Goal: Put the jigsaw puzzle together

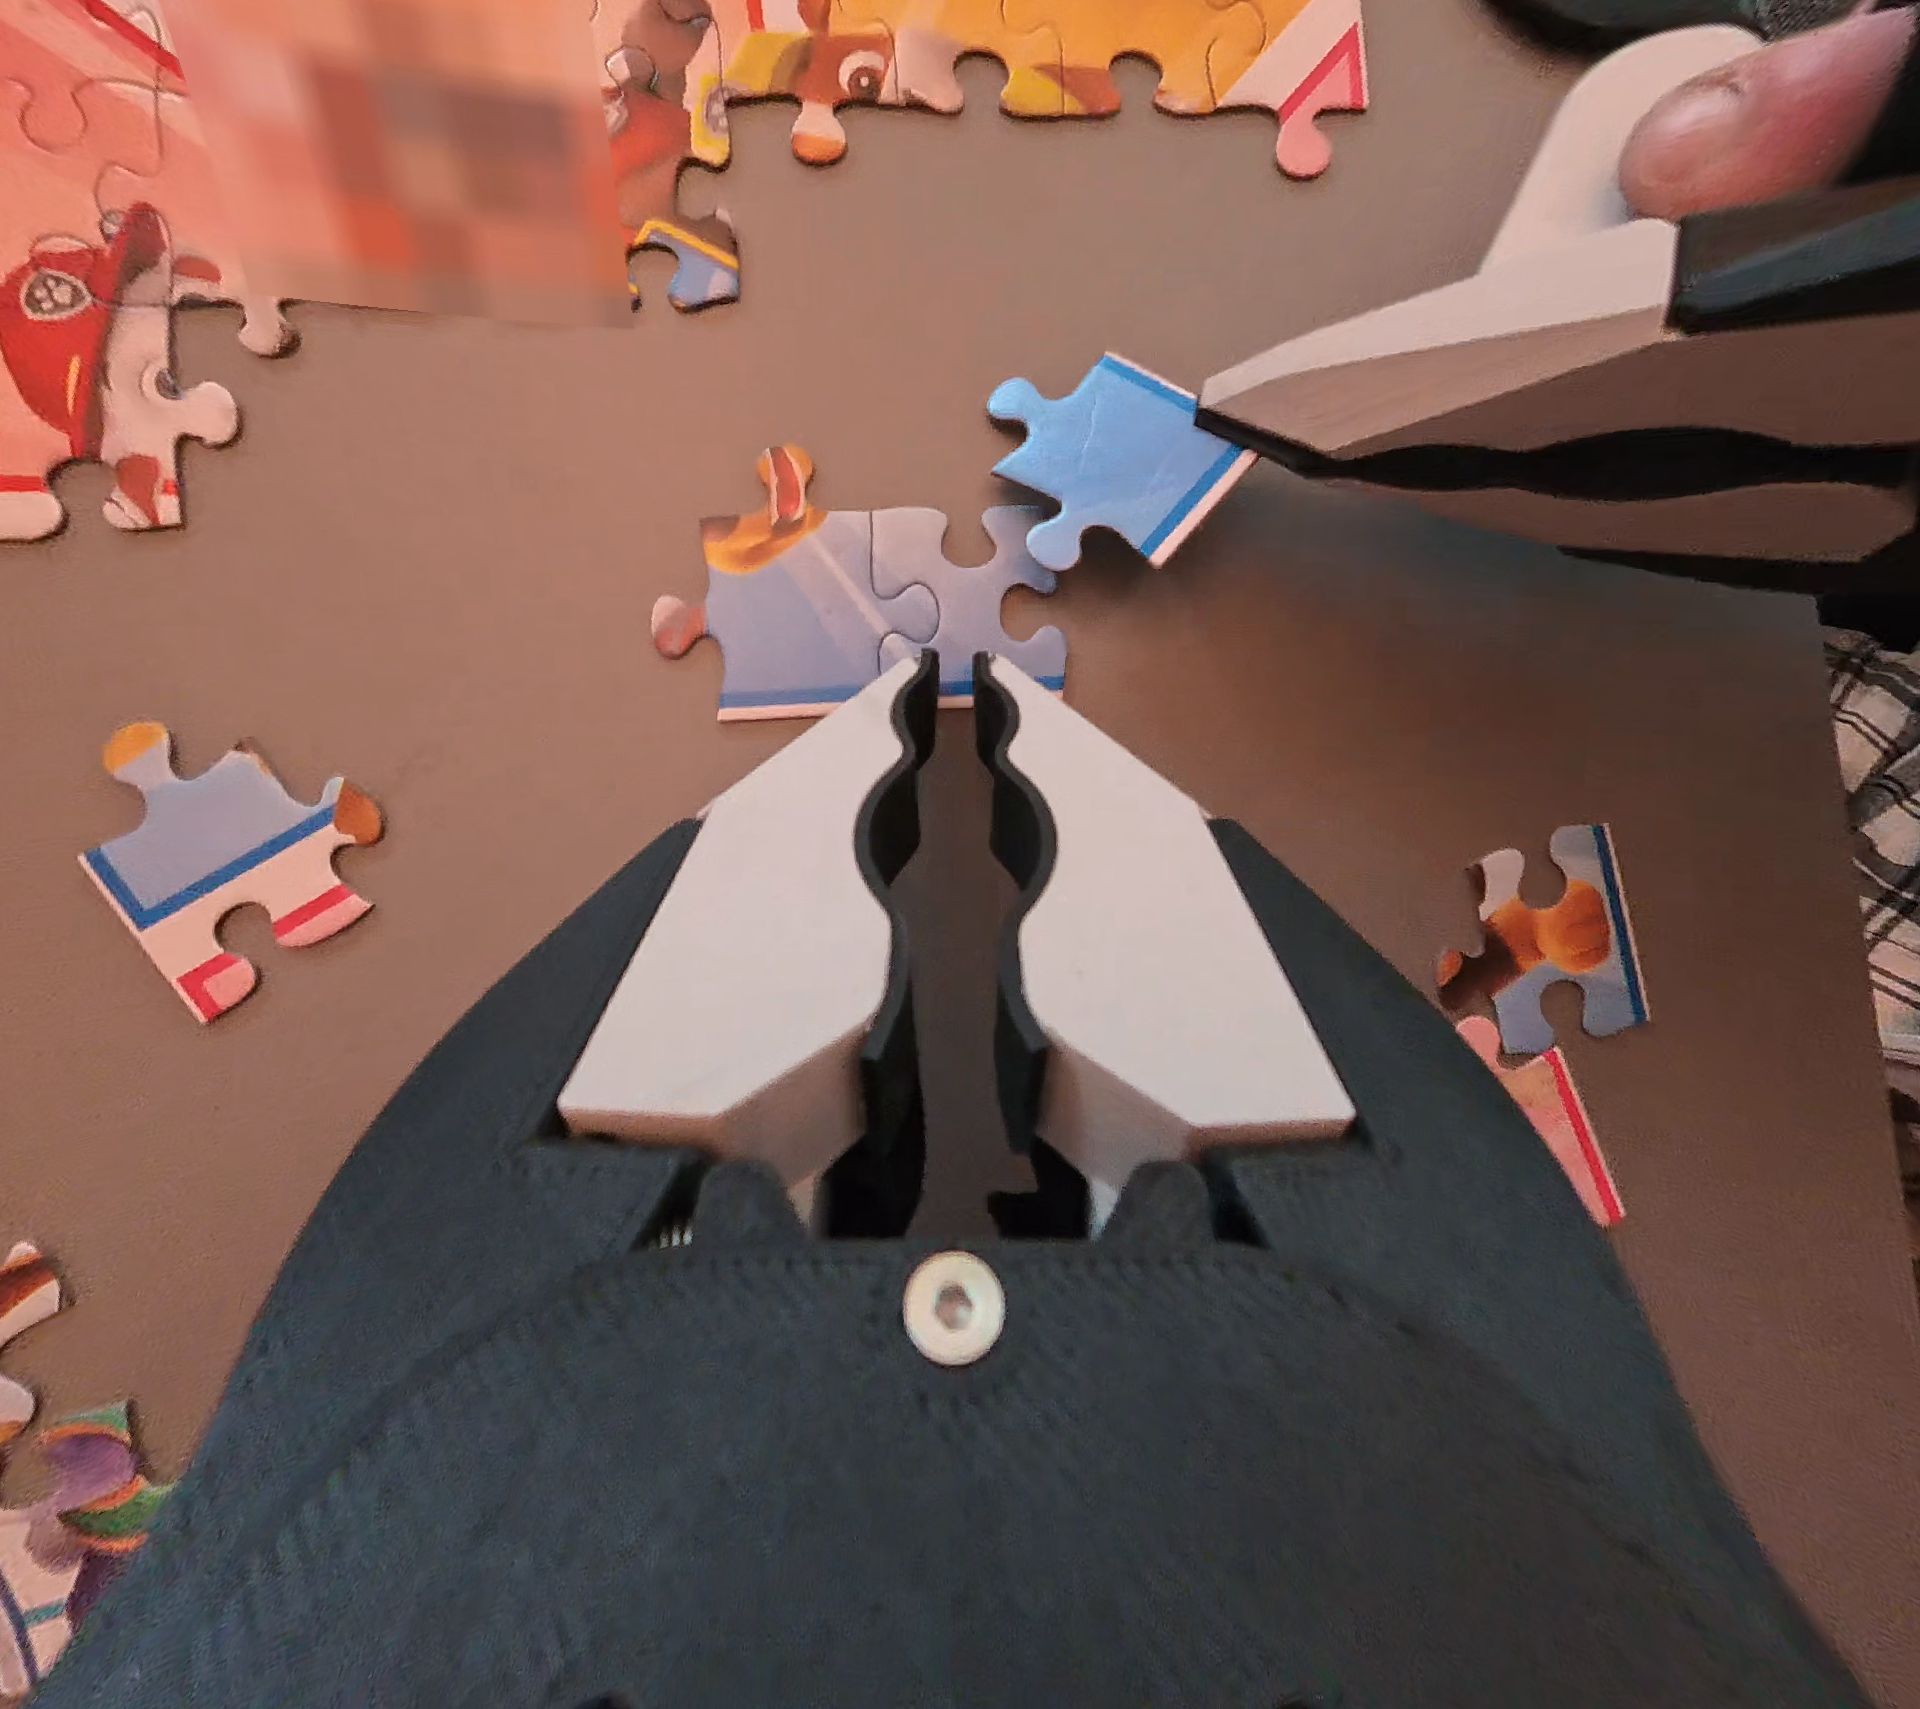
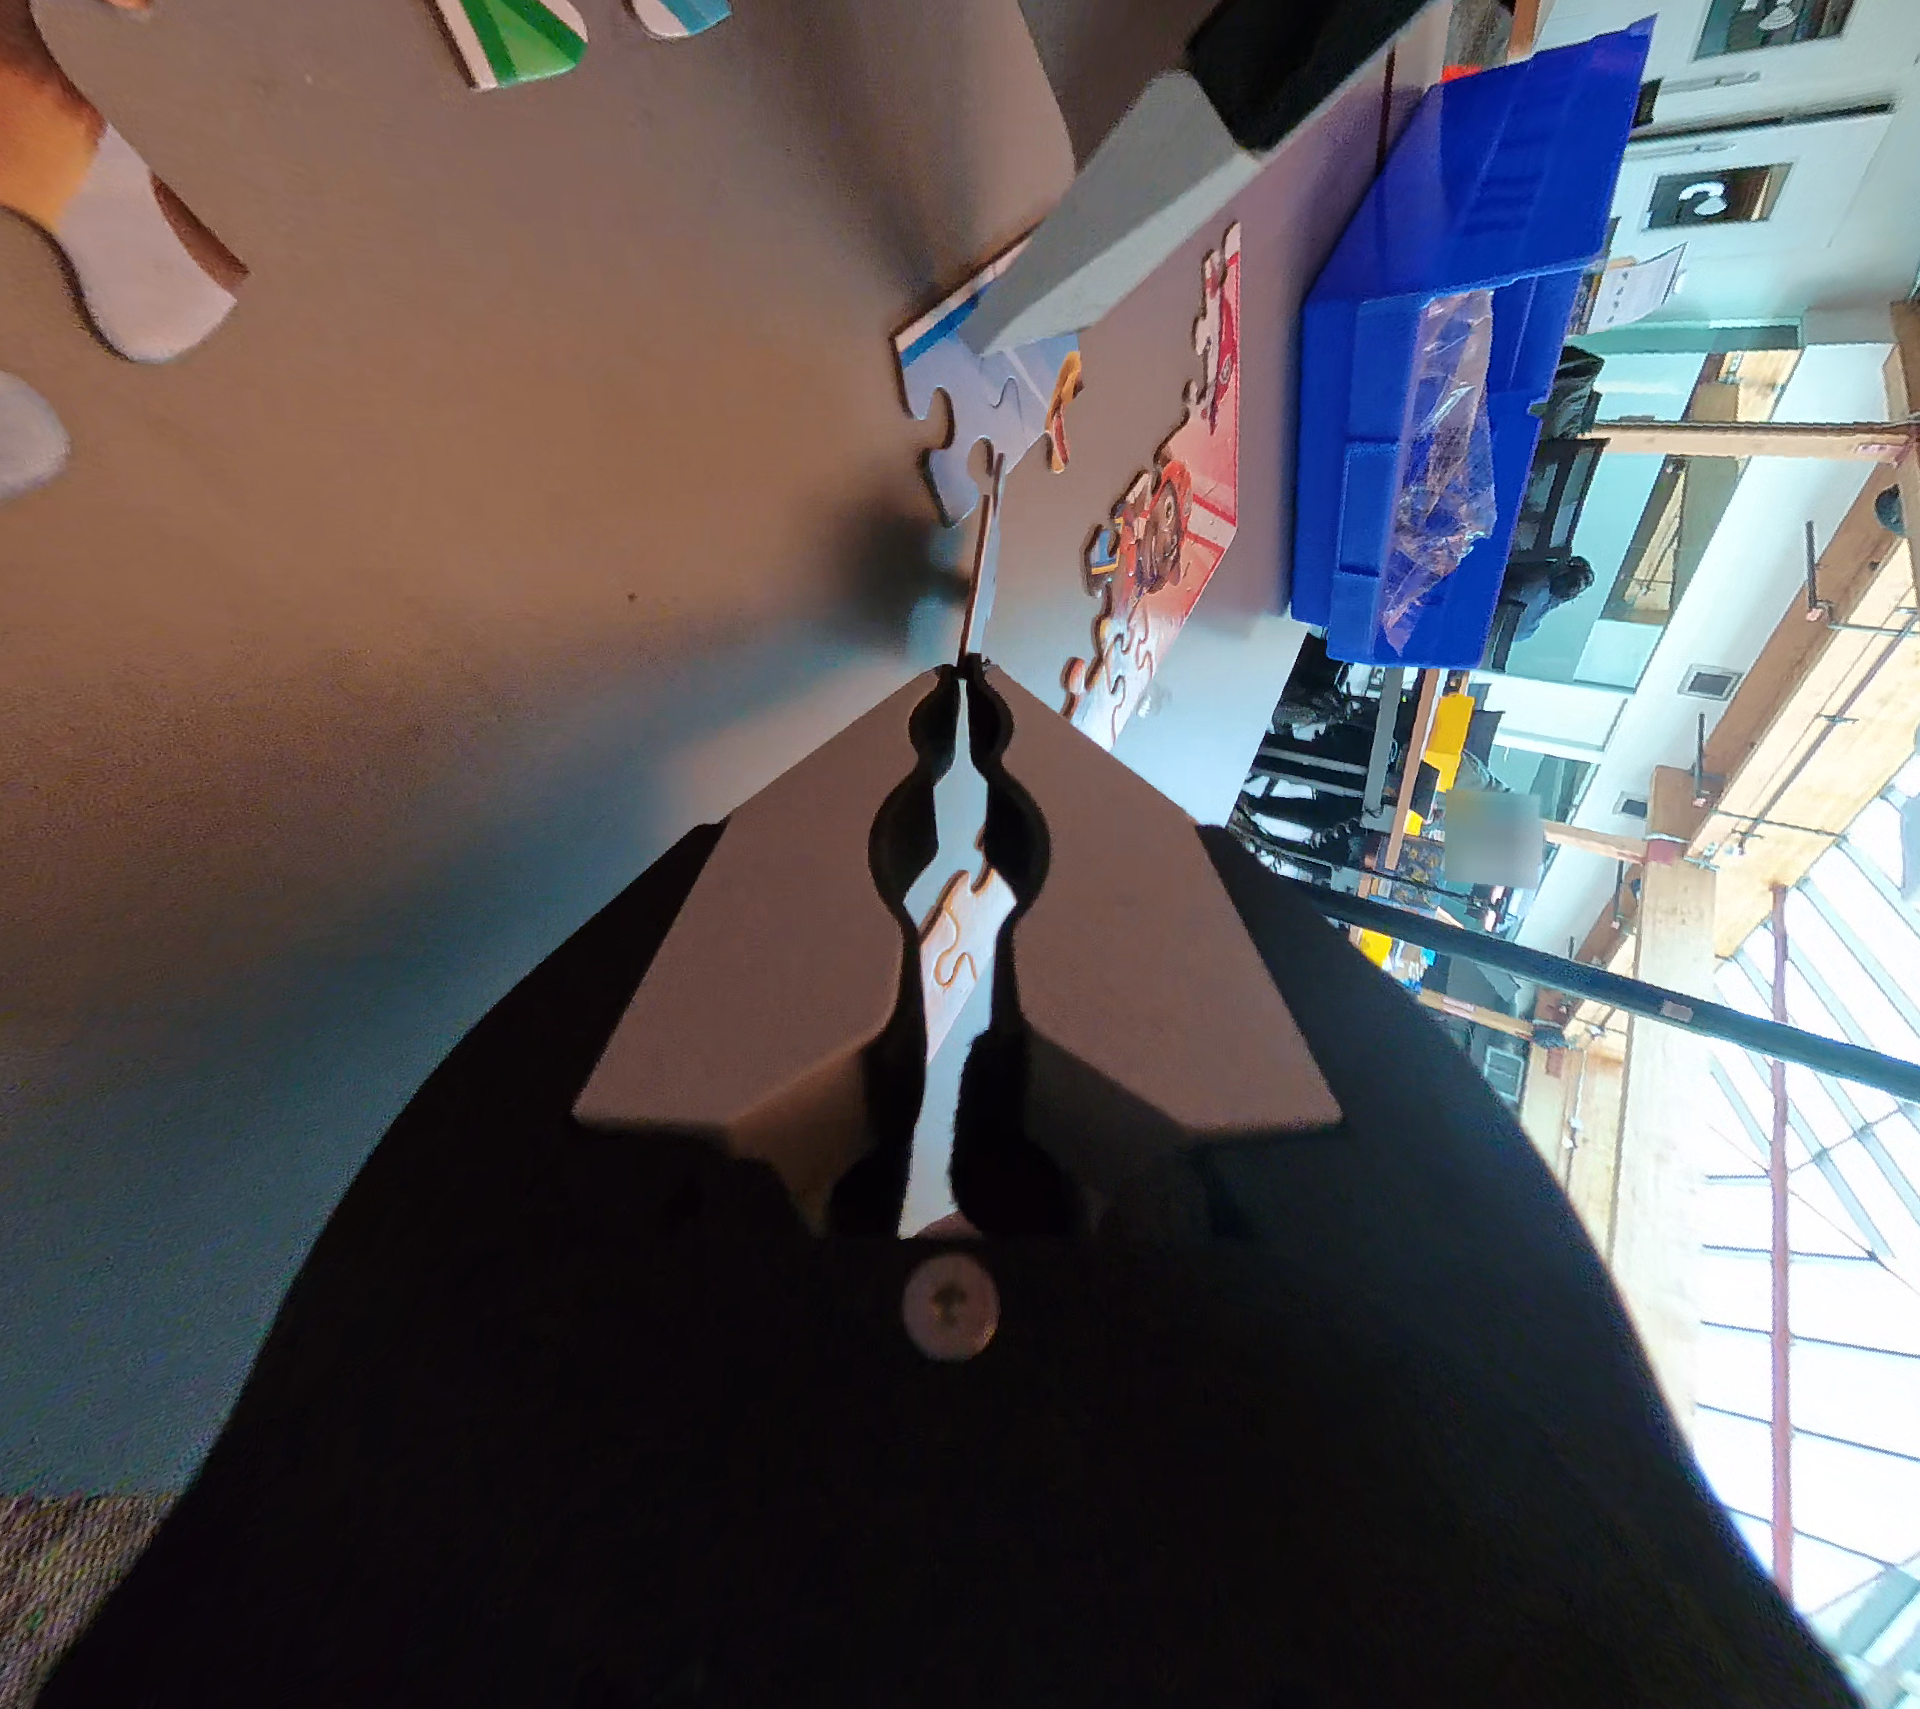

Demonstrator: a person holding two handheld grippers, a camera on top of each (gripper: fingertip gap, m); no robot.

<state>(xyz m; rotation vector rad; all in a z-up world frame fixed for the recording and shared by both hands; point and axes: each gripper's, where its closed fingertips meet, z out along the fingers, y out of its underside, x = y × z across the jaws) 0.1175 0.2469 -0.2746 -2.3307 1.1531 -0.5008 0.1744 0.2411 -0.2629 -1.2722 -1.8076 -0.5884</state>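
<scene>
Progress: top border strip of the colourful cardboard jigsaw puzzle (image 1: pixel 935 7) is joined along the far edge of the brown table (image 1: pixel 468 579), lower rows missing, so maybe half done I'd guess
Mid-table: small joined blue 2-piece cluster (image 1: pixel 883 610)
Right gripper (image 1: pixel 1221 423): clamped on a blue corner piece with white edge (image 1: pixel 1117 470), lifted just beside that cluster
Left gripper (image 1: pixel 956 672): fingers nearly together, nothing between them, tips at the cluster's near edge
Left over: at least 3 loose pieces near the table's side edges
</scene>
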